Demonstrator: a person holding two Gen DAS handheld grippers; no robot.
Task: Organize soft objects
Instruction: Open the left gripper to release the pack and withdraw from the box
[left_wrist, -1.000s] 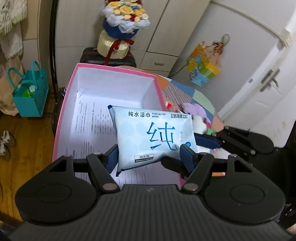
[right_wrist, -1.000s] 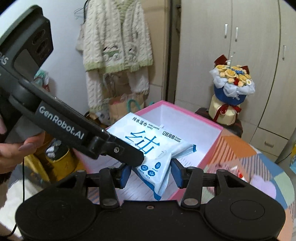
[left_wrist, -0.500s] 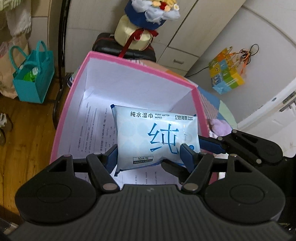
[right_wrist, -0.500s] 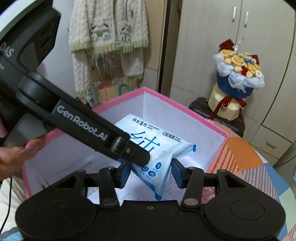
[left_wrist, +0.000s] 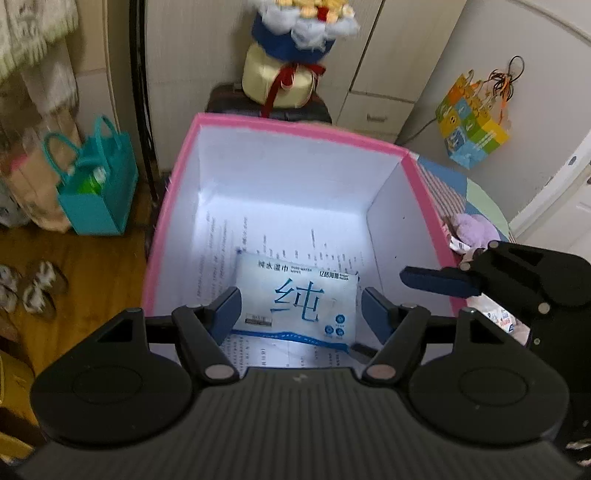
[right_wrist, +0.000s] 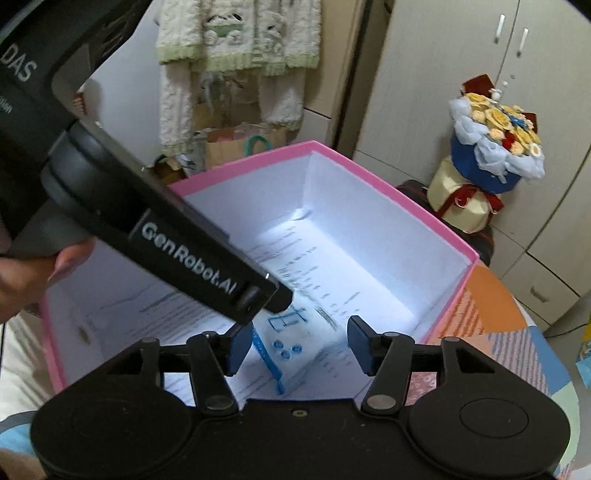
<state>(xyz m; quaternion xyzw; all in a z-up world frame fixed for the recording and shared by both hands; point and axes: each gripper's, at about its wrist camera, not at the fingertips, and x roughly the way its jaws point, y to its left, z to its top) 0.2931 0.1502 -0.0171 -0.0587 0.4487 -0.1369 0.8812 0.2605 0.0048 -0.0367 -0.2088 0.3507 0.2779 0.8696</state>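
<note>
A light blue pack of wet wipes (left_wrist: 295, 295) lies on the printed paper at the bottom of the pink box (left_wrist: 295, 127), free of both grippers. My left gripper (left_wrist: 299, 314) hangs just above it. Its jaws are opening and its pads stand clear of the pack's short edges. In the right wrist view the pack (right_wrist: 295, 332) is blurred, low between the jaws of my right gripper (right_wrist: 295, 347), which are opening and do not touch it. One right finger (left_wrist: 439, 282) reaches over the box's right wall. The left gripper's black body (right_wrist: 184, 251) crosses that view.
A purple plush toy (left_wrist: 472, 229) and a small packet (left_wrist: 498, 317) lie on the patchwork tablecloth (right_wrist: 491, 295) right of the box. Behind the box stands a flower bouquet (left_wrist: 295, 48). On the wooden floor at left are a teal bag (left_wrist: 96, 192) and shoes (left_wrist: 33, 288).
Both grippers came down over the box and their jaws widened. The wipes pack, held by both before, has dropped from them onto the box floor.
</note>
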